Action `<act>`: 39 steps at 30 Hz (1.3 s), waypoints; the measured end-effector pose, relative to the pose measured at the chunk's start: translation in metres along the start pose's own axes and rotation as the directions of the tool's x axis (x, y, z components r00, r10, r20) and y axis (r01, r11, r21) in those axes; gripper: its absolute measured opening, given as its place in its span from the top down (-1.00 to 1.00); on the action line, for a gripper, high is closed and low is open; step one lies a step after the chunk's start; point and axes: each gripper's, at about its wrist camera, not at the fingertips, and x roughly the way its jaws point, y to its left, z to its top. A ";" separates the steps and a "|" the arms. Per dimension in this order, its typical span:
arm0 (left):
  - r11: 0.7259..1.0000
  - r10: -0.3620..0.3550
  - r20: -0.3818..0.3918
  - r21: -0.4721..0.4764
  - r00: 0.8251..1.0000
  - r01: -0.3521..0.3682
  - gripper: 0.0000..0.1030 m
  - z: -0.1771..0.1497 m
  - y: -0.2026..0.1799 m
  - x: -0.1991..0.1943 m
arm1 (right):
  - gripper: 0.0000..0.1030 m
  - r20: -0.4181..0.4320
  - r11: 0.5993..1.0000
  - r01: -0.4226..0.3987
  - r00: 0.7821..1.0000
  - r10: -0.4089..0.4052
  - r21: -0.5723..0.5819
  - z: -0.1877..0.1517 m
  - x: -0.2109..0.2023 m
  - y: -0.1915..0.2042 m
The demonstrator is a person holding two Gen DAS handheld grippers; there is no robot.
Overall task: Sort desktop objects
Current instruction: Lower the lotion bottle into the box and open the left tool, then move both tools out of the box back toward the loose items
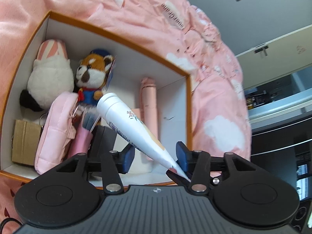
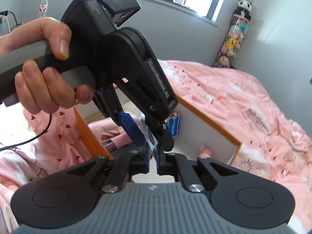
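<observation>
- One open cardboard box with orange rim and white inner walls [image 1: 117,37] sits on a pink bedspread printed with white clouds [image 1: 218,101]; both wrist views look down toward it.
- Two plush toys lie at the box's far left corner: a white, black and pink striped plush [image 1: 49,76] and a brown red-panda plush in a blue outfit [image 1: 93,74], touching each other.
- One pink fabric pouch [image 1: 56,132] leans in front of them, with one small brown carton [image 1: 26,142] just beside it at the left wall.
- One makeup brush with grey bristles and a pink handle [image 1: 85,130] stands beside the pouch.
- One pale pink cylinder [image 1: 149,101] stands upright near the right wall.
- One white squeeze tube with a small floral print [image 1: 134,124] hangs over the box interior, cap end pointing away and its flat crimped end low at the right finger of the left gripper [image 1: 155,156].
- Left gripper's blue pads stand wide apart; the tube's tail lies against the right one only, so it is open rather than clamped.
- Right gripper [image 2: 153,161] has its jaws nearly together around the tube's white and blue lower end [image 2: 151,139]; it appears to grip the tube, though the contact is partly hidden.
- One hand [image 2: 44,66] holds the left gripper's grey handle in the right wrist view.
</observation>
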 end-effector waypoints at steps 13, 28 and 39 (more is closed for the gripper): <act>0.999 0.050 0.146 -0.026 0.988 -0.046 -0.24 0.015 0.023 -0.049 | 0.99 -0.060 0.994 0.107 0.992 -0.107 -0.003 0.015 0.008 -0.018; 0.974 0.195 0.142 0.090 0.970 -0.209 -0.24 -0.025 0.038 -0.054 | 1.00 -0.204 0.897 -0.065 0.964 0.170 0.437 -0.013 0.045 -0.050; 0.972 0.207 0.128 0.087 0.970 -0.219 -0.24 -0.030 0.044 -0.053 | 1.00 -0.195 0.935 -0.344 0.915 0.353 0.080 -0.001 0.044 -0.039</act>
